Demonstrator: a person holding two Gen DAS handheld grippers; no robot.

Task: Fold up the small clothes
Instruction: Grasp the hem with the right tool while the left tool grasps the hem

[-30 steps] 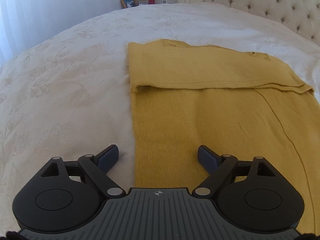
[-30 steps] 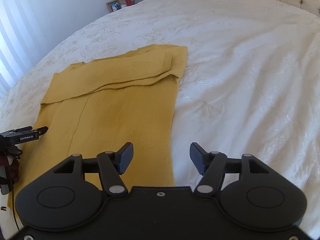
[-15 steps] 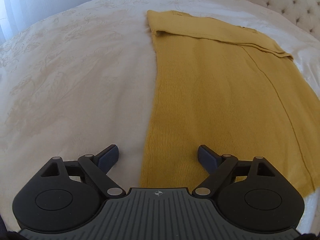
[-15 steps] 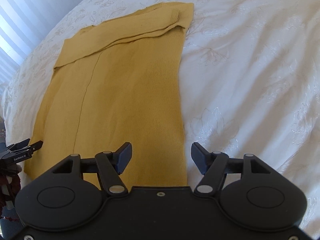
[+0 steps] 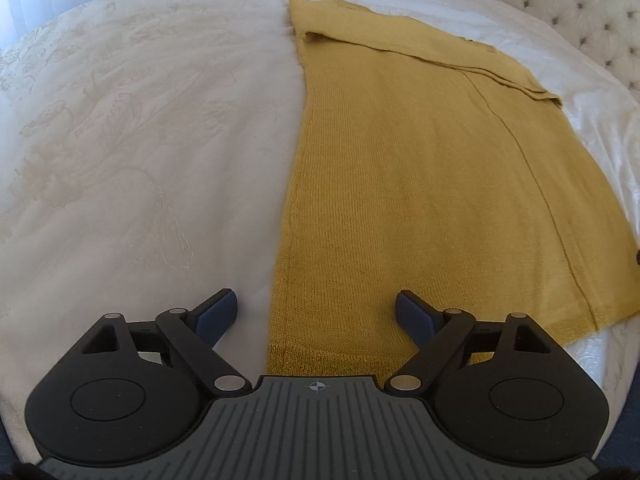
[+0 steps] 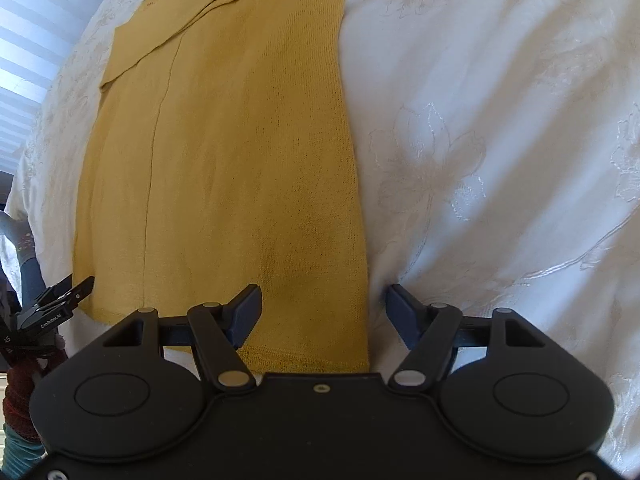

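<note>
Yellow sweater (image 5: 432, 184) flat on the white bed (image 5: 140, 140), near hem at 6 o'clock. Left gripper (image 5: 316, 312) and right gripper (image 6: 322, 306) wide open, holding nothing, jaws over each near corner. Best to go low, pinch both corners together, then lift evenly toward 12 o'clock.

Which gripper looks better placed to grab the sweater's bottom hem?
Neither clearly: the left gripper and right gripper, both open, each straddle a near corner of the yellow sweater. Likely both together.

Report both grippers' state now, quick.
Left gripper: open, holding nothing, astride the near left corner of the yellow sweater.
Right gripper: open, holding nothing, astride the sweater's near right corner.
</note>
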